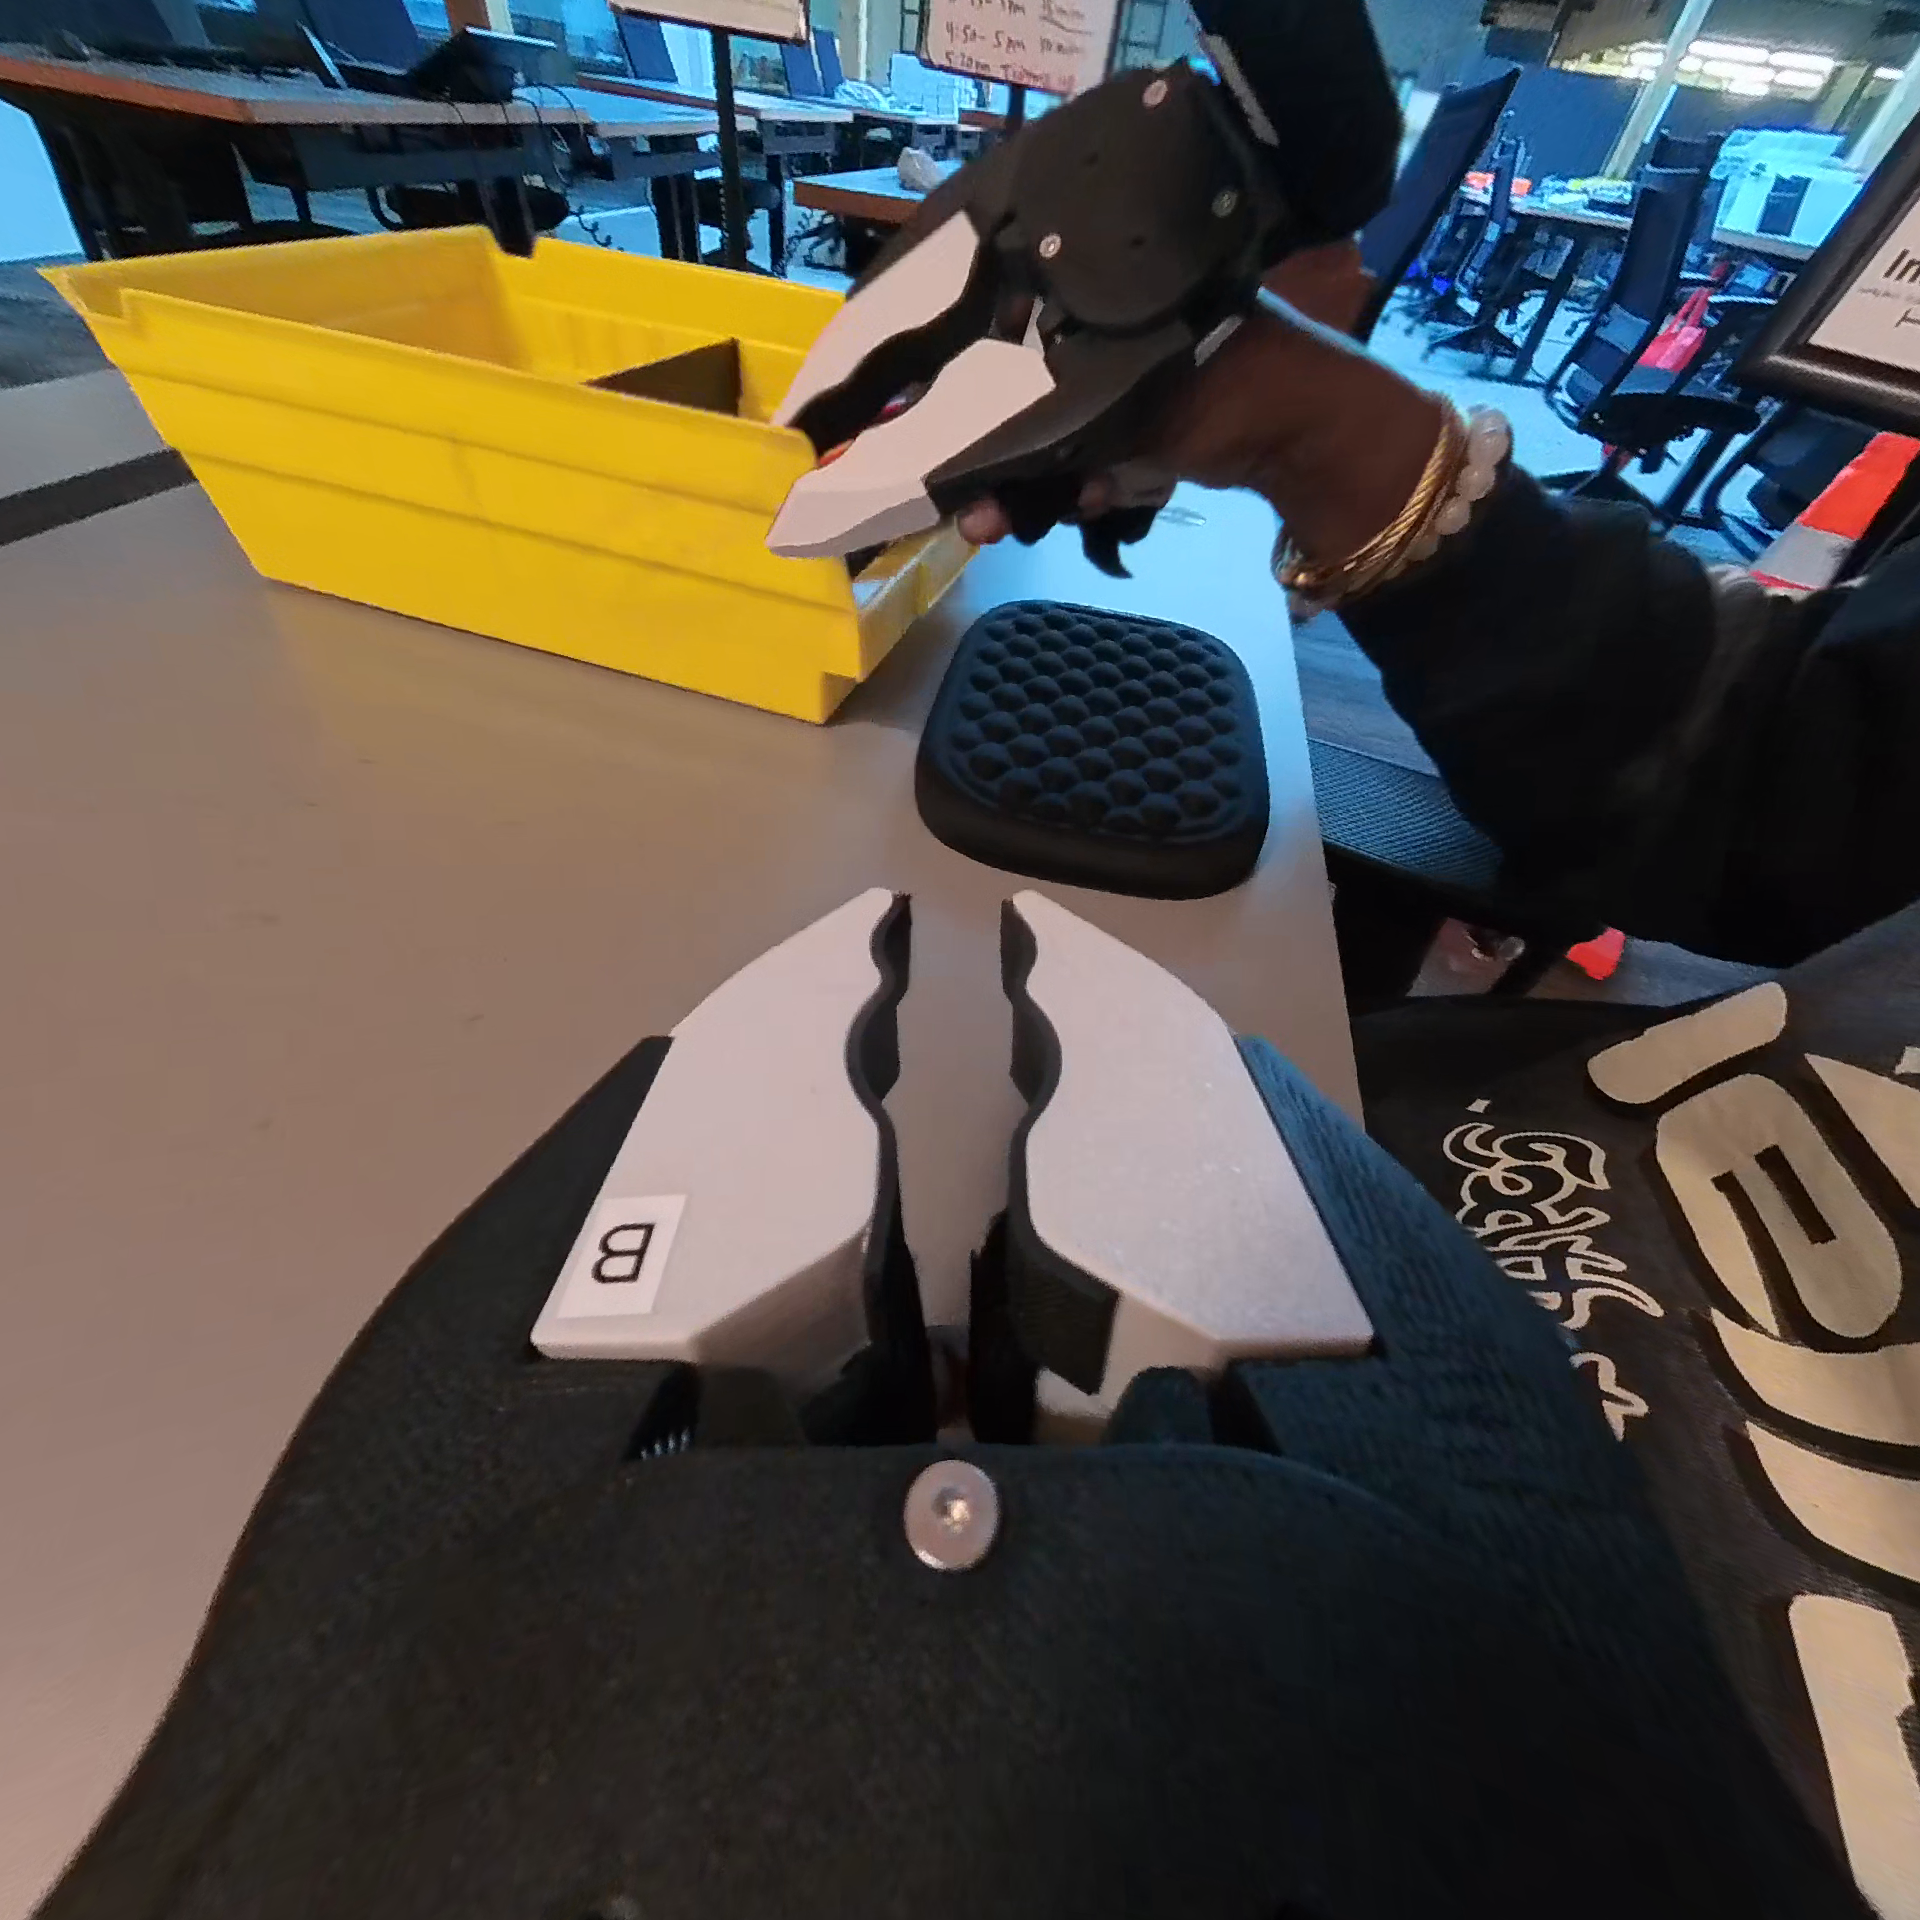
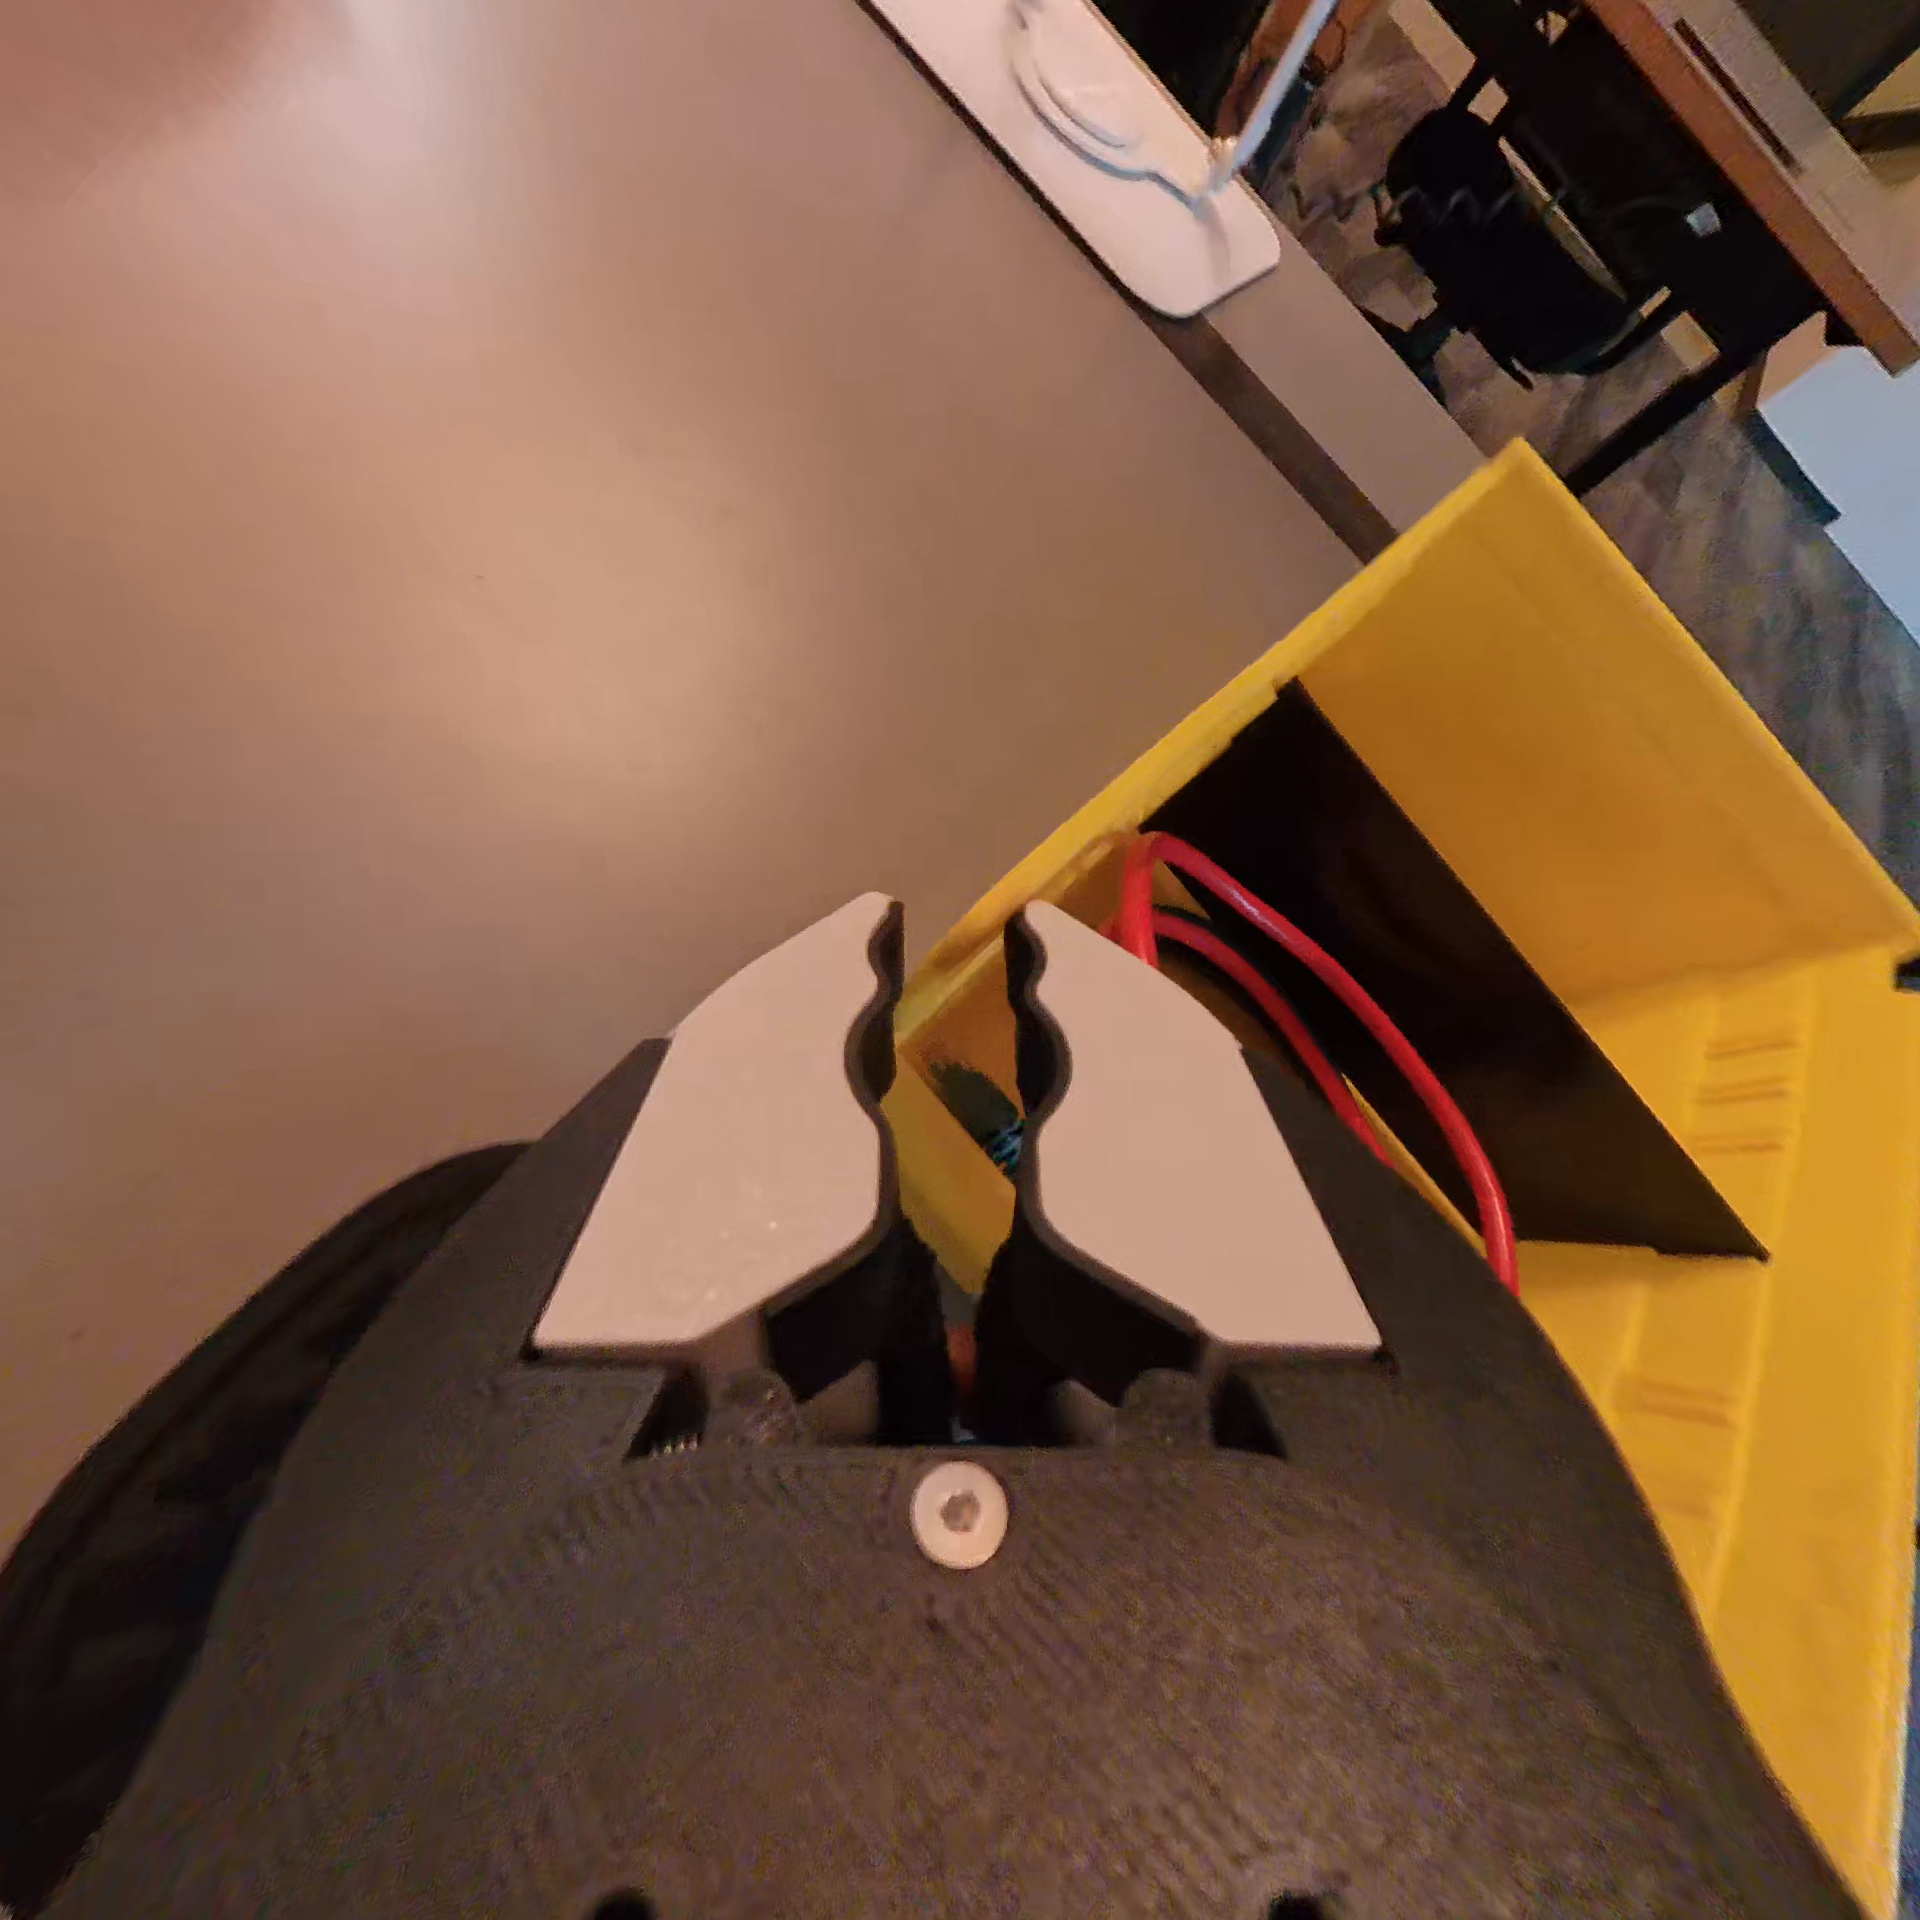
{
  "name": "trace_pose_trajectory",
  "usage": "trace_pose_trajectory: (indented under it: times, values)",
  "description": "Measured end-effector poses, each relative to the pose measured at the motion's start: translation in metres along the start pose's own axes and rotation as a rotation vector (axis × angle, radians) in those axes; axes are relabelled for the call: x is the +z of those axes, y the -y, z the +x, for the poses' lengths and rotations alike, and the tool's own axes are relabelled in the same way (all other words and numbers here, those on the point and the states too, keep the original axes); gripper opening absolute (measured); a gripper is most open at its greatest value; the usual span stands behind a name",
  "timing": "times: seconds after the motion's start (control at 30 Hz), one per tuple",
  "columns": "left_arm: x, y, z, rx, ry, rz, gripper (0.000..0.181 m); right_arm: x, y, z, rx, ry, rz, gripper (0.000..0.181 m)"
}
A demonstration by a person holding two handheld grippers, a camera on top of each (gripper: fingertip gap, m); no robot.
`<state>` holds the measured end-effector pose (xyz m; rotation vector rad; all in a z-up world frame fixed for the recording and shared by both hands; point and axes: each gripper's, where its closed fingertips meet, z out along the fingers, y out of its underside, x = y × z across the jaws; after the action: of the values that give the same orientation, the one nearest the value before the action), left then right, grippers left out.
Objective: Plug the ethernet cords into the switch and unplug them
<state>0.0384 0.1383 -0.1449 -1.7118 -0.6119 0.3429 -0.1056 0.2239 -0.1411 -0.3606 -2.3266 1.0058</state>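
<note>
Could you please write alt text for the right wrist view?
The right tool, open and empty, points into the front corner of a yellow bin holding red cords beside a dark divider, on a tan table.

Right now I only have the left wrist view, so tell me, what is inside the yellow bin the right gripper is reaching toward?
Observer: The right wrist view shows red cords looped in the near compartment of the yellow bin, with a black cord running beside them.
Operator: Is the right gripper holding any of them?
Observer: No. The right gripper is open and empty, its tips at the bin's near wall.
Operator: Anything dividing the bin?
Observer: A dark divider panel stands behind the cords.
Operator: Can you see the switch?
Observer: Not in either view. The left gripper is open over the grey table.
</note>
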Motion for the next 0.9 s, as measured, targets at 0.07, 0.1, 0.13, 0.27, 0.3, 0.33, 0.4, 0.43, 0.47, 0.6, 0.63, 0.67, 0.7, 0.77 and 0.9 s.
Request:
trace_pose_trajectory:
  times: [0.07, 0.1, 0.13, 0.27, 0.3, 0.33, 0.4, 0.43, 0.47, 0.6, 0.63, 0.67, 0.7, 0.77, 0.9]
  values:
    - [-0.001, 0.002, -0.001, 0.006, 0.010, 0.016, 0.016, 0.007, 0.007, -0.004, 0.020, 0.021, 0.019, 0.020]
    - [-0.002, 0.003, -0.001, 0.010, 0.015, 0.024, 0.016, 0.010, 0.010, -0.006, 0.027, 0.025, 0.016, 0.020]
    - [-0.003, 0.004, -0.001, 0.014, 0.019, 0.034, 0.016, 0.013, 0.012, -0.007, 0.022, 0.024, 0.007, 0.020]
    - [-0.007, 0.010, -0.001, 0.049, 0.044, 0.086, 0.016, 0.022, 0.024, -0.016, -0.025, 0.016, -0.016, 0.020]
    - [-0.009, 0.011, -0.001, 0.060, 0.051, 0.100, 0.016, 0.025, 0.028, -0.020, -0.032, 0.021, -0.011, 0.020]
    - [-0.010, 0.013, 0.000, 0.073, 0.059, 0.115, 0.016, 0.027, 0.032, -0.024, -0.037, 0.028, -0.006, 0.020]
    - [-0.014, 0.017, 0.001, 0.101, 0.077, 0.149, 0.016, 0.032, 0.041, -0.032, -0.045, 0.048, 0.006, 0.021]
    - [-0.017, 0.020, 0.001, 0.117, 0.091, 0.174, 0.016, 0.035, 0.045, -0.037, -0.047, 0.061, 0.015, 0.021]
    - [-0.021, 0.024, 0.001, 0.132, 0.113, 0.208, 0.016, 0.038, 0.050, -0.041, -0.043, 0.075, 0.025, 0.021]
    - [-0.051, 0.048, -0.007, 0.149, 0.220, 0.404, 0.015, 0.052, 0.072, -0.062, -0.035, 0.157, 0.061, 0.022]
    - [-0.058, 0.052, -0.011, 0.132, 0.238, 0.443, 0.016, 0.056, 0.079, -0.068, -0.039, 0.175, 0.069, 0.023]
    - [-0.065, 0.055, -0.014, 0.111, 0.246, 0.476, 0.019, 0.060, 0.085, -0.073, -0.046, 0.190, 0.075, 0.023]
    - [-0.072, 0.059, -0.017, 0.089, 0.254, 0.508, 0.020, 0.064, 0.091, -0.079, -0.054, 0.204, 0.081, 0.023]
    - [-0.084, 0.063, -0.024, 0.055, 0.279, 0.561, 0.024, 0.072, 0.104, -0.092, -0.073, 0.238, 0.096, 0.023]
    - [-0.097, 0.067, -0.030, 0.023, 0.307, 0.586, 0.031, 0.087, 0.130, -0.118, -0.089, 0.323, 0.132, 0.024]
